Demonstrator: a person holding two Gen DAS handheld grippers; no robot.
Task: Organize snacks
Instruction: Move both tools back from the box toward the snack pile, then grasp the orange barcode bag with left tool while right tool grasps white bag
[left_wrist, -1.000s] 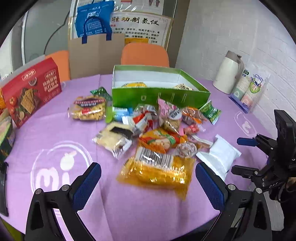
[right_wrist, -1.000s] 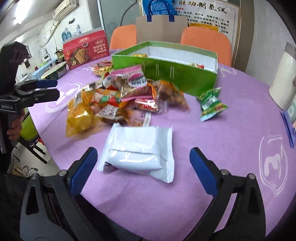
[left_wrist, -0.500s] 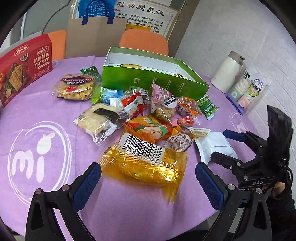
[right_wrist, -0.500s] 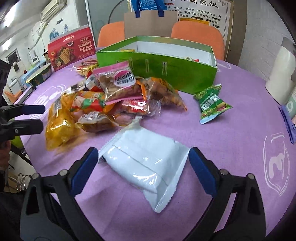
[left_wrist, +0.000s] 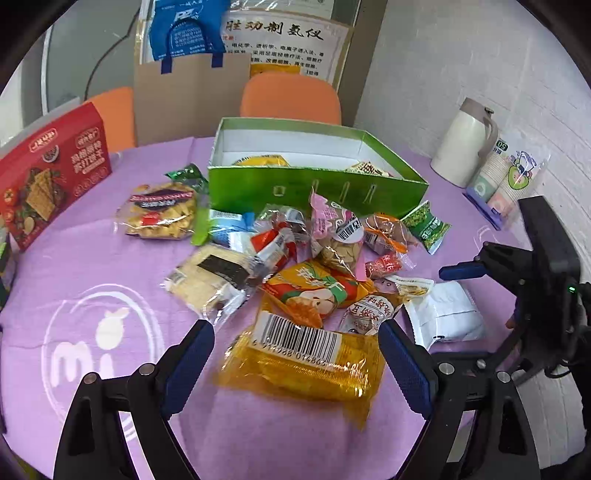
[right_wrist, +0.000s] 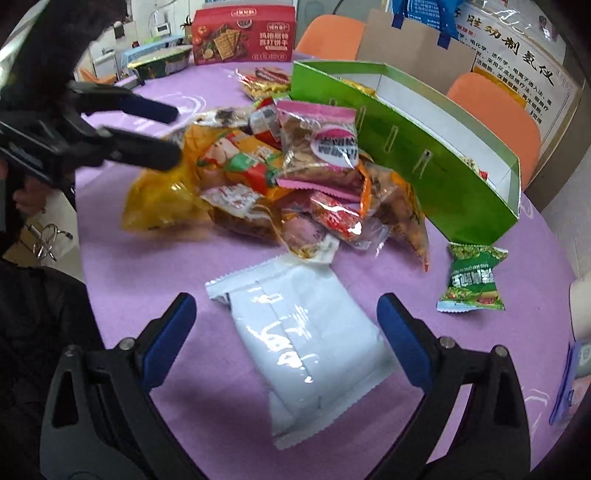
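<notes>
A round table (left_wrist: 92, 258) under a purple cloth carried an open green box (left_wrist: 314, 188), a heap of snack packets (left_wrist: 295, 258), a red cracker box (left_wrist: 51, 177), a white jug (left_wrist: 465, 144) and paper cups (left_wrist: 506, 181).

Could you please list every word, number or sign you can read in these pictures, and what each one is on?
"mi": white logo on the purple tablecloth.
"60": sleeve of paper cups.
"6 914088 01486": barcode on the yellow packet, last digits hidden and the rest uncertain.
Chinese heading on the wall poster: large, but I cannot transcribe it surely.
Red box, pink packet, green packet: print too small or blurred.
</notes>
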